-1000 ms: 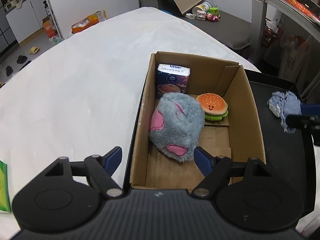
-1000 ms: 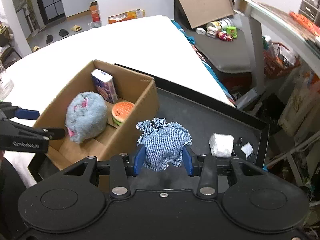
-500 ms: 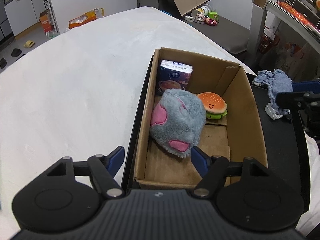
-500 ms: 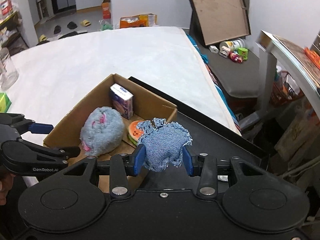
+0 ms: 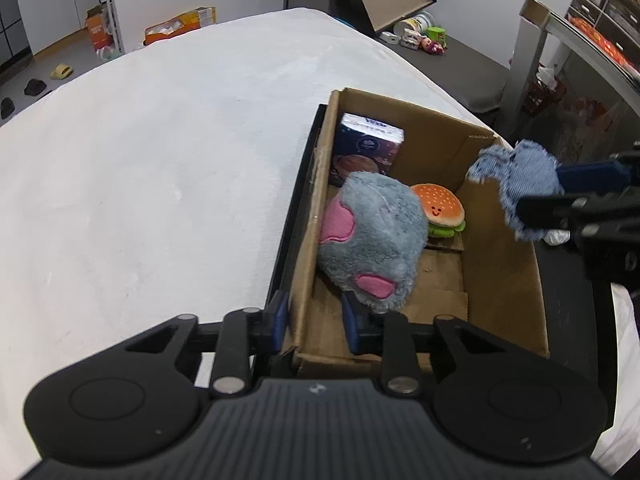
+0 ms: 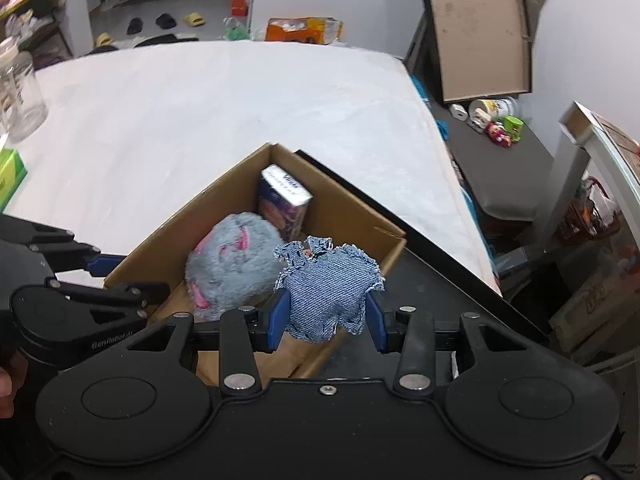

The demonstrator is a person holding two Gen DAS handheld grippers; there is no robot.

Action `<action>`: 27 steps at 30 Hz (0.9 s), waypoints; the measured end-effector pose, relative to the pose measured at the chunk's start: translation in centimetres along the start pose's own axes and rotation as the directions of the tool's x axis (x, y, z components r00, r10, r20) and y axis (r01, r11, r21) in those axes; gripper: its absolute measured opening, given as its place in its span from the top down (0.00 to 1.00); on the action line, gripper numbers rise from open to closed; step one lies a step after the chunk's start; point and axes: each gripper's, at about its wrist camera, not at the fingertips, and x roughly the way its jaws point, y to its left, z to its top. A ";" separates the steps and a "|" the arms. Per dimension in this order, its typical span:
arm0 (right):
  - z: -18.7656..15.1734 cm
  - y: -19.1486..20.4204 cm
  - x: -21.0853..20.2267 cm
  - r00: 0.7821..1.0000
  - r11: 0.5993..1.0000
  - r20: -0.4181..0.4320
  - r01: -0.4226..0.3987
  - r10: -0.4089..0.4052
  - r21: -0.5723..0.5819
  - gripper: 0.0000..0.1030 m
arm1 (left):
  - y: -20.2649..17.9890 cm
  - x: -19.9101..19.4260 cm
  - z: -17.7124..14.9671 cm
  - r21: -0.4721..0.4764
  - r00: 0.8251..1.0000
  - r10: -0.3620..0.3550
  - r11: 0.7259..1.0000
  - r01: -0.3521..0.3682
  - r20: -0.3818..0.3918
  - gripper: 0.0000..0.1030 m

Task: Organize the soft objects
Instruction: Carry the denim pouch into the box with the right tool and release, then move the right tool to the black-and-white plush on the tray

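An open cardboard box (image 5: 500, 272) sits in a black tray (image 5: 298, 184) on a white table. Inside lie a grey and pink plush toy (image 5: 372, 236), a burger plush (image 5: 438, 210) and a tissue pack (image 5: 366, 150). My left gripper (image 5: 314, 326) straddles the box's near left wall (image 5: 308, 236) at its corner, jaws narrowed around it. My right gripper (image 6: 326, 320) is shut on a frayed denim pouch (image 6: 328, 292), held above the box's right wall; the pouch also shows in the left wrist view (image 5: 520, 182). The box (image 6: 360, 216) and grey plush (image 6: 234, 266) show in the right wrist view.
A white wad (image 5: 558, 236) lies on the tray right of the box. A glass jar (image 6: 18, 96) and a green packet (image 6: 10, 178) stand at the table's left. A grey bench with small toys (image 6: 496, 124) is beyond the table.
My right gripper has carried the denim pouch left from over the tray to over the box's right wall. My left gripper has narrowed from wide open onto the box's near left wall.
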 end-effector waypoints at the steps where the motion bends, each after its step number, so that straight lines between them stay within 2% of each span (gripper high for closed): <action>1: 0.1 0.3 0.2 1.000 1.000 -0.005 -0.003 0.003 -0.008 0.60 | 0.2 0.0 0.0 -0.003 1.000 -0.001 1.000 0.001 0.000 0.80; 7: 0.3 1.9 1.2 0.999 0.998 -0.031 0.015 -0.017 -0.060 0.55 | 1.0 -0.2 -0.2 -0.007 1.000 -0.013 1.000 0.013 0.003 0.89; 10: 0.2 2.6 1.8 0.997 0.994 -0.047 0.053 -0.058 -0.098 0.53 | 1.4 -0.3 -0.2 -0.013 1.000 -0.021 1.000 0.021 0.002 0.90; 13: 0.1 2.4 1.7 0.997 0.994 -0.045 0.056 -0.060 -0.089 0.46 | 1.3 -0.4 -0.2 -0.005 1.000 -0.026 1.000 0.026 0.002 0.90; 27: -1.0 -0.1 0.9 0.997 0.997 -0.039 0.067 -0.069 -0.036 0.41 | 0.9 -0.8 -0.1 0.001 1.000 -0.006 1.000 0.006 -0.003 0.90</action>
